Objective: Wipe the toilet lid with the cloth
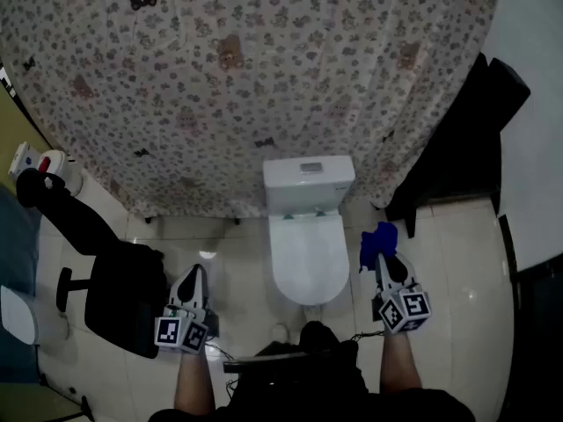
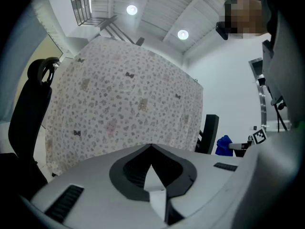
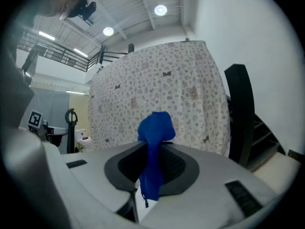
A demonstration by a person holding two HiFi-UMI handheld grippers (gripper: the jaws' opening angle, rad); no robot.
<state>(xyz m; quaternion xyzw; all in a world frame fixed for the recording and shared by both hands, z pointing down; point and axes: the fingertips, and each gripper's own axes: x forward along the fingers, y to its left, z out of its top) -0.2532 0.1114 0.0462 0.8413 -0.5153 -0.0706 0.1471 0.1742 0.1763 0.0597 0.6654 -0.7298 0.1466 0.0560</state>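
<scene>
Patterned floral curtain (image 1: 246, 77) spans 10 to 1 o'clock in the head view as the backdrop, with a plain white wall (image 1: 537, 51) at 2 o'clock and a black upright panel (image 1: 462, 139) at 3 o'clock. Glossy pale tiled floor (image 1: 457, 262) covers the lower half, and a black office chair (image 1: 119, 293) sits at 8 o'clock. The gripper views show a white ribbed ceiling (image 2: 157, 4) with round lights (image 2: 132, 9) lit, and a dark railing (image 3: 71, 58) at 10 o'clock.
</scene>
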